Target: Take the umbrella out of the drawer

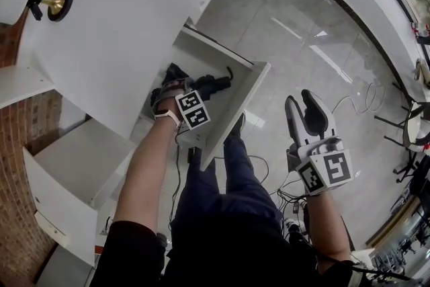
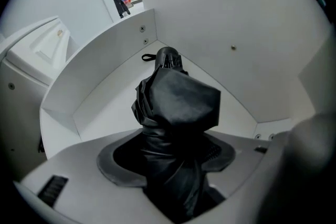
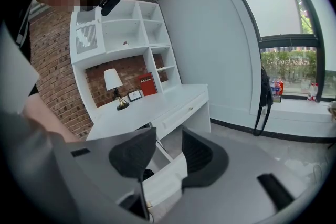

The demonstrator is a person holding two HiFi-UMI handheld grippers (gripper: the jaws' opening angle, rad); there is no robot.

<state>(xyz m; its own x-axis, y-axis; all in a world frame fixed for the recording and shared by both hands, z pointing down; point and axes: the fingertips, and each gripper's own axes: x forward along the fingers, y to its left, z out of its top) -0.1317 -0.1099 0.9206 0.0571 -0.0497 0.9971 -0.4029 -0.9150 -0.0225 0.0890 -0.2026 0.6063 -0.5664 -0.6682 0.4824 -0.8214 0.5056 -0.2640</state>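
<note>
A: White bench (image 1: 114, 17) against a brick wall, with its drawer (image 1: 236, 101) pulled out over the tiled floor. Where is the umbrella?

B: Inside the drawer, on its bottom. The umbrella (image 2: 178, 99) is black and folded. Its long axis runs along the drawer bottom, and the handle end with its strap lies toward a corner of the drawer.

A: And the left gripper?

B: The left gripper (image 2: 170, 156) points straight down into the drawer and straddles the bunched canopy end. Its fingers (image 2: 118, 160) stand fairly wide, yet the fabric fills the gap and both pads look to be touching it. I read that as a pinch on the umbrella, taken across its long axis.

A: The right one?

B: The right gripper (image 1: 306, 119) hangs over the floor, well apart from the drawer, with its fingers spread and nothing between them. The left hand is plainly the nearer one.

A: So what does the coming move turn on?

B: My judgement is that the grip sits at one end rather than the middle, so the handle end may sag as it lifts. The way out is upward, clear of the drawer walls and of the bench edge above the drawer's back part.
</note>
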